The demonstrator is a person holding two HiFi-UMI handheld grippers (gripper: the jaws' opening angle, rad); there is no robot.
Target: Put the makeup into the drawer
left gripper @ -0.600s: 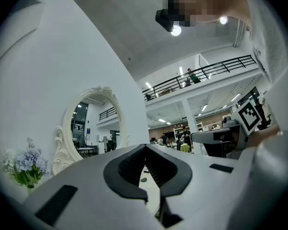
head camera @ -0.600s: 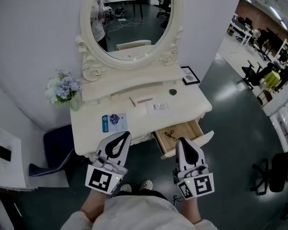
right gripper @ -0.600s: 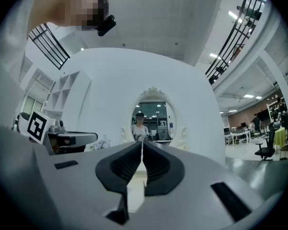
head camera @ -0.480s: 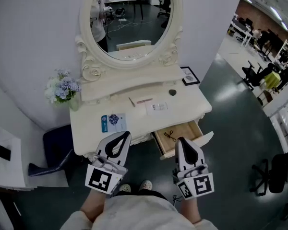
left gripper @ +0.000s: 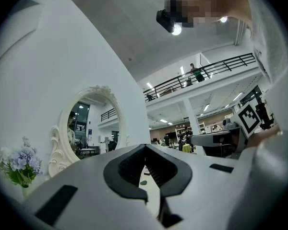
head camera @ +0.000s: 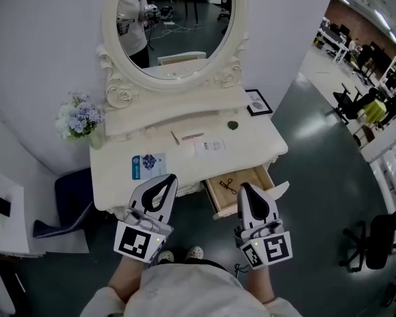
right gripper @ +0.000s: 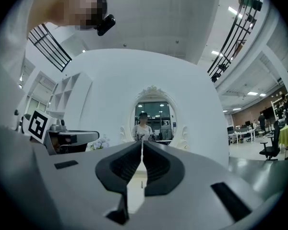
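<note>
On the white vanity table (head camera: 115,180) lie a blue-and-white packet (head camera: 148,165), a pink stick (head camera: 194,136), a thin brown stick (head camera: 174,137), a white card (head camera: 210,145) and a dark round compact (head camera: 233,125). The wooden drawer (head camera: 251,191) at the front right stands pulled out, with a small dark metal tool (head camera: 230,182) inside. My left gripper (head camera: 167,178) hovers shut and empty before the table's front edge. My right gripper (head camera: 245,187) is shut and empty over the drawer's front. The jaws meet at the tips in the left gripper view (left gripper: 145,146) and the right gripper view (right gripper: 142,142).
An oval mirror (head camera: 171,25) rises behind the table, with a vase of flowers (head camera: 79,119) at the left and a small framed picture (head camera: 255,102) at the right. A dark stool (head camera: 69,200) stands left of the table. Office chairs (head camera: 373,240) stand far right.
The table and mirror have slid slightly up and to the left in the head view. Both grippers keep the same pose, still shut and empty.
</note>
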